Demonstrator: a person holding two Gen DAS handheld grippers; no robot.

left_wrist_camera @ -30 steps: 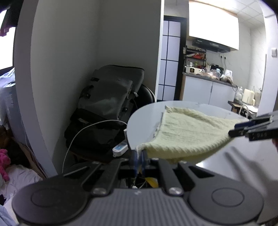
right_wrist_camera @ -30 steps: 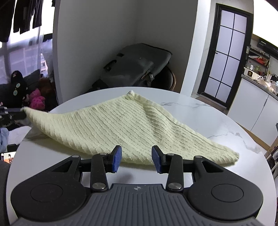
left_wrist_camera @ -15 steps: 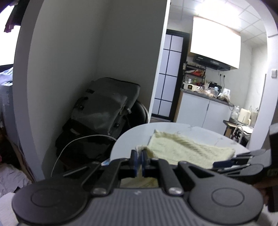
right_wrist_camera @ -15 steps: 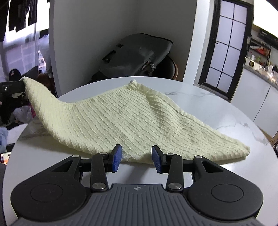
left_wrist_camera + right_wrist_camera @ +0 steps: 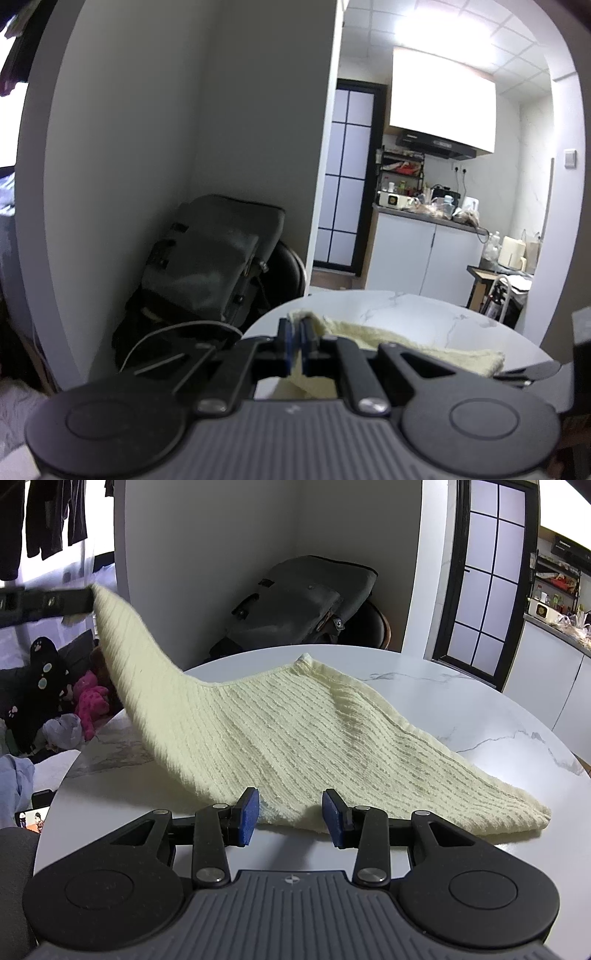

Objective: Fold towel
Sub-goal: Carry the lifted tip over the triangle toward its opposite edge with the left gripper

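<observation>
A pale yellow ribbed towel (image 5: 280, 734) lies across the round white marble table (image 5: 461, 701). One corner is raised high at the left, where my left gripper (image 5: 86, 600) is shut on it. In the left wrist view the same gripper (image 5: 295, 341) pinches that corner between blue pads, and the towel (image 5: 406, 343) trails off to the right over the table (image 5: 406, 306). My right gripper (image 5: 290, 818) is open, its blue pads just short of the towel's near edge with nothing between them. Its tips (image 5: 524, 373) show at the right edge of the left wrist view.
A dark backpack (image 5: 306, 602) rests on a chair behind the table against the grey wall. Soft toys (image 5: 88, 705) and clothes lie on the floor at the left. A kitchen counter (image 5: 424, 218) and a dark-framed door (image 5: 484, 572) stand beyond the table.
My left gripper has lifted the towel corner from table height to well above it, pulling the cloth into a steep slope. The right gripper has stayed open at the near edge.
</observation>
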